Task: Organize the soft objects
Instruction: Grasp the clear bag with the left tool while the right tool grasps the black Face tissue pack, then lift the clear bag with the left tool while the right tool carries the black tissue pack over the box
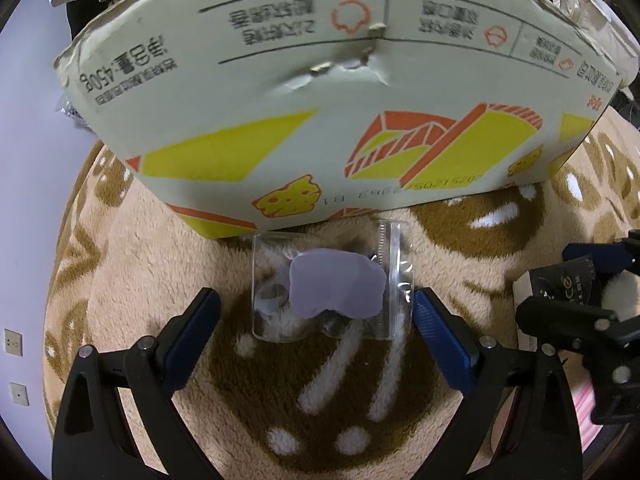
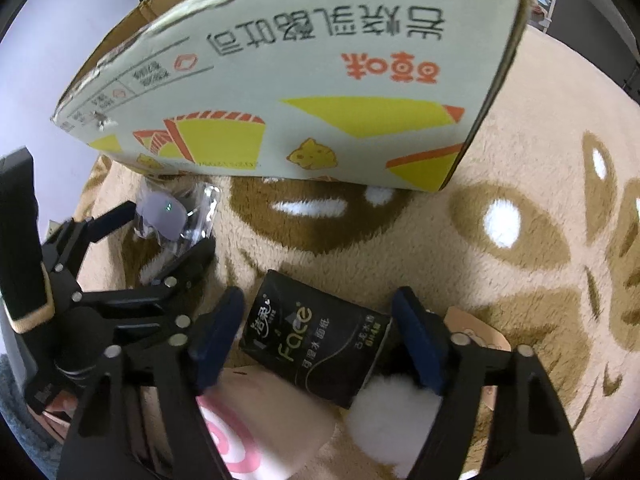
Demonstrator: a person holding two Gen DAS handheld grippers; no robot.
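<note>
Right gripper [image 2: 318,340] spread around black tissue pack [image 2: 316,344], pads not pressing: light, squashy, slick wrap (grip mid-body). Left gripper [image 1: 316,316] spread around clear pouch [image 1: 332,284].

Carton blocks the way ahead

The cardboard box [image 1: 320,92] stands just beyond the clear pouch [image 1: 332,284]; bare blanket [image 2: 540,280] lies free to the right.

Left tool [image 1: 316,312] angled steeply down, blue pads spread wide with a clear gap on both sides. Right tool [image 2: 318,324] likewise tipped down, pads [image 2: 216,332] apart, not pressing on anything.
</note>
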